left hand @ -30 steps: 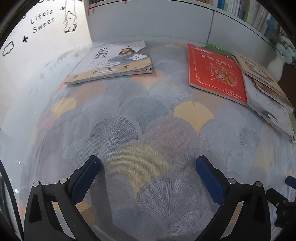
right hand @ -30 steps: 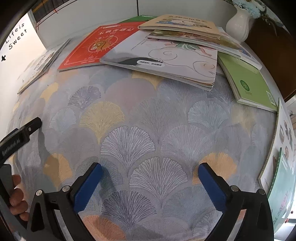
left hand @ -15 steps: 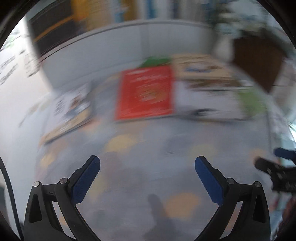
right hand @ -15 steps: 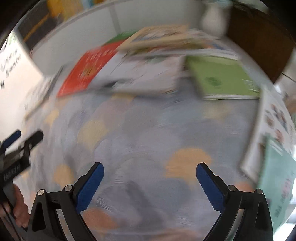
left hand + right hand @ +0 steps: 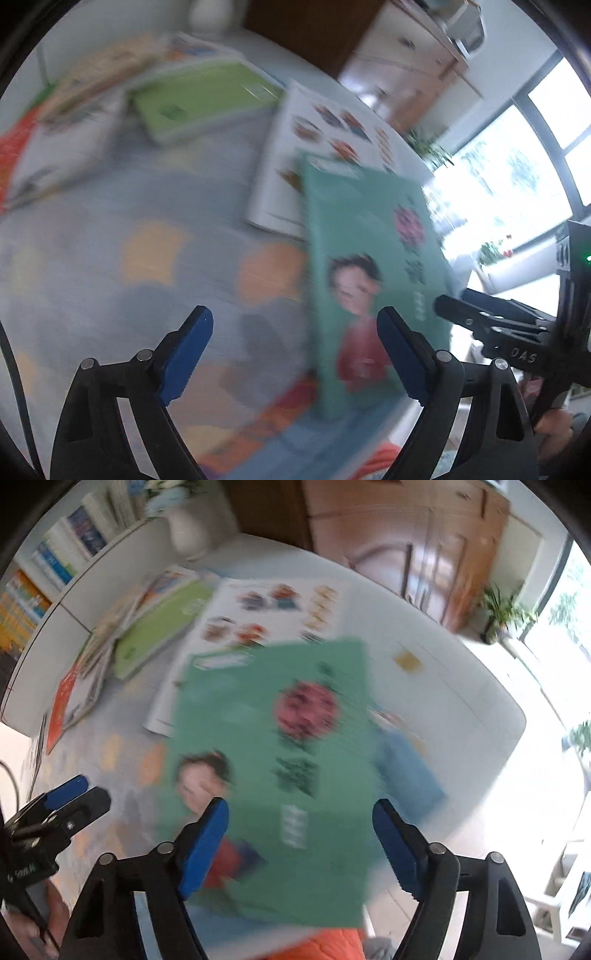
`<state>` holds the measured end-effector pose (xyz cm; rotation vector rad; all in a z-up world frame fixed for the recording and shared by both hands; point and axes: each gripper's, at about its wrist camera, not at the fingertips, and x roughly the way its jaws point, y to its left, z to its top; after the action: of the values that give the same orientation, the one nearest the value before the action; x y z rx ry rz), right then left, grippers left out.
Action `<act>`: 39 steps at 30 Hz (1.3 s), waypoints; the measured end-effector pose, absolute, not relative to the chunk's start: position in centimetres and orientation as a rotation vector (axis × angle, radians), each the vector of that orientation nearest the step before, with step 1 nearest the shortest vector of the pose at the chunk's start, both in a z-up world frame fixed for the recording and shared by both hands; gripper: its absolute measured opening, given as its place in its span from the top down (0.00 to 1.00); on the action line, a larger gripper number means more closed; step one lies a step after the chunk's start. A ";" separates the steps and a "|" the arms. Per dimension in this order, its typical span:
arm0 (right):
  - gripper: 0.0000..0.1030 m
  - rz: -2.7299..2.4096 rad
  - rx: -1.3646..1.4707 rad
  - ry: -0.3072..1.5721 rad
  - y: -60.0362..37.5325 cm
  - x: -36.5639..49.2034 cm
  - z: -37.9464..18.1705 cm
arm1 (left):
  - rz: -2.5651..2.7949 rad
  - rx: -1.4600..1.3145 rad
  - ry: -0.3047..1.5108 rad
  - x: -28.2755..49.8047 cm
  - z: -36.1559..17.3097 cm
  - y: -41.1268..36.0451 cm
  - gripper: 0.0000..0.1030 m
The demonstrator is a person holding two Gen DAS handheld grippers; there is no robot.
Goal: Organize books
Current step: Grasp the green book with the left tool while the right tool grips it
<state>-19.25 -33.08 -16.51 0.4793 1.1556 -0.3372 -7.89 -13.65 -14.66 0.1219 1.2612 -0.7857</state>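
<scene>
A teal book (image 5: 369, 266) with a child on its cover lies at the table's near right edge, overlapping a white picture book (image 5: 325, 140). My left gripper (image 5: 293, 317) hovers over the teal book's left edge, jaws closing, nothing pressed between the pads. My right gripper (image 5: 299, 806) hangs above the same teal book (image 5: 280, 760), jaws closing, with the cover showing between its fingers but not gripped. A lime-green book (image 5: 159, 627) and a red book (image 5: 61, 698) lie further back. Both views are blurred.
The fan-patterned tablecloth (image 5: 129, 221) spreads to the left. A white vase (image 5: 188, 531) stands at the back by a bookshelf (image 5: 44, 572). A wooden cabinet (image 5: 424, 546) and a bright window (image 5: 517, 166) lie beyond the table. The left gripper's fingers (image 5: 66, 793) show beside the teal book.
Both views have swung right across the table, from the red book and the stack to the teal book at the right edge. Both pairs of jaws stand narrower than before.
</scene>
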 end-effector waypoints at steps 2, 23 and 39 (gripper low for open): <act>0.39 -0.308 0.506 1.170 -34.1 -20.3 -17.1 | -0.802 0.108 1.287 -8.6 -15.3 -14.7 0.15; 0.51 -0.088 0.599 1.187 -36.5 -21.3 -20.1 | -0.973 -0.034 1.195 -10.8 -12.1 -16.1 0.64; 0.51 -0.075 0.547 1.147 -34.4 -20.5 -16.2 | -0.992 -0.035 1.170 -8.9 -11.4 -14.2 0.90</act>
<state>-20.46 -34.38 -16.23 0.5468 1.1471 -0.0747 -8.94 -14.21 -11.39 -0.0346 1.1699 -0.9917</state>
